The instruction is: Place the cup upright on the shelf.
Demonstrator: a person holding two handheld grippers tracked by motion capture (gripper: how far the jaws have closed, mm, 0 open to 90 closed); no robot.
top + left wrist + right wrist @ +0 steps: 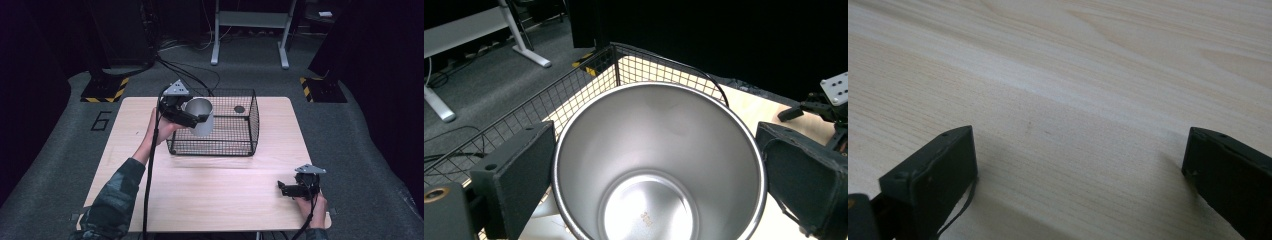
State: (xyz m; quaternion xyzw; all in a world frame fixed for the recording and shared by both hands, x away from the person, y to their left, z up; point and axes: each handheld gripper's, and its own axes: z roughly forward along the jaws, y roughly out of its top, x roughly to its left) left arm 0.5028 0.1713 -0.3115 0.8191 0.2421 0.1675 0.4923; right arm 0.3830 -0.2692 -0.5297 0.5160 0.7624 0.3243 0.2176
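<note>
now | left tool [196, 118] clamped on metal cup [201, 116], jaws against its sides, cup held tilted at the wire basket [240, 145] left end | right tool [285, 189] jaws apart, low over bare tabletop [215, 190], near its right front corner

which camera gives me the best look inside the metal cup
The left gripper view: it looks straight down into the metal cup, showing its rim, walls and bare bottom between the left tongs. The high view shows the cup small, from outside, over the wire basket. The right gripper view shows table.
</note>
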